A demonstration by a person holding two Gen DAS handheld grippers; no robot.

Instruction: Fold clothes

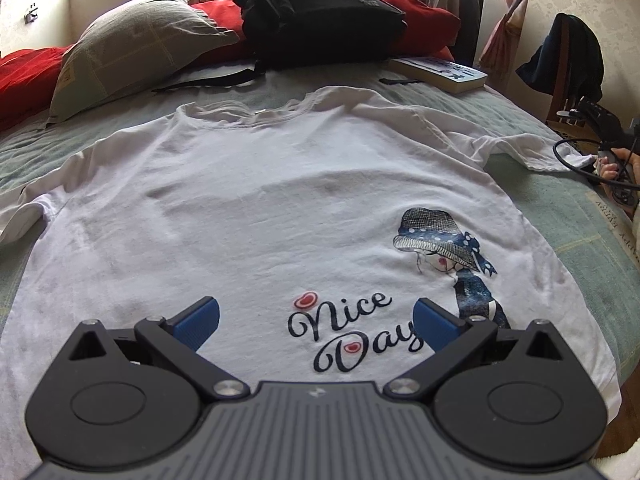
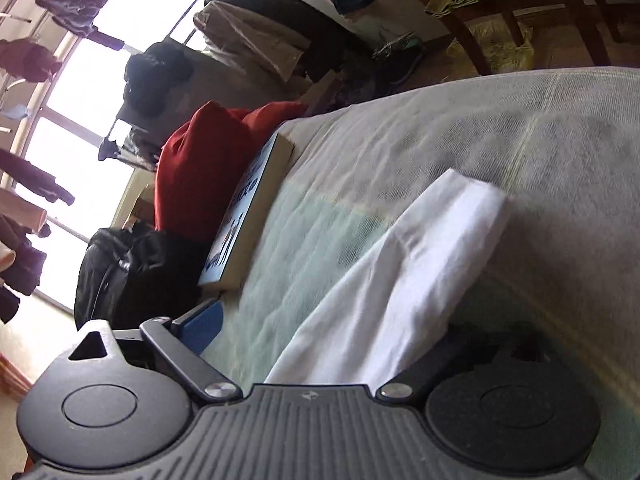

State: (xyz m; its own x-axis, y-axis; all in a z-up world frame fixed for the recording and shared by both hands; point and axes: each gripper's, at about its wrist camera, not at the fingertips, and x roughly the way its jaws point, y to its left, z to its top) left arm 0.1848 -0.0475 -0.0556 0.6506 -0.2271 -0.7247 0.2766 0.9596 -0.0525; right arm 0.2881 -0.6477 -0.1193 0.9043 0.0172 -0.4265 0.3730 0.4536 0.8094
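While the white T-shirt (image 1: 256,208) lies spread flat on the bed (image 1: 580,216), front side up, the left tongs (image 1: 316,322) hover over its lower hem with both blue pads wide apart and empty. A "Nice Day" print (image 1: 352,332) sits between the pads. At 12 o'clock beyond the collar stands a black backpack (image 1: 320,12), a book (image 1: 440,72) at 1 o'clock. In the right wrist view, a sleeve (image 2: 400,280) lies across the right tongs (image 2: 316,336); one pad is hidden, so I cannot tell their state.
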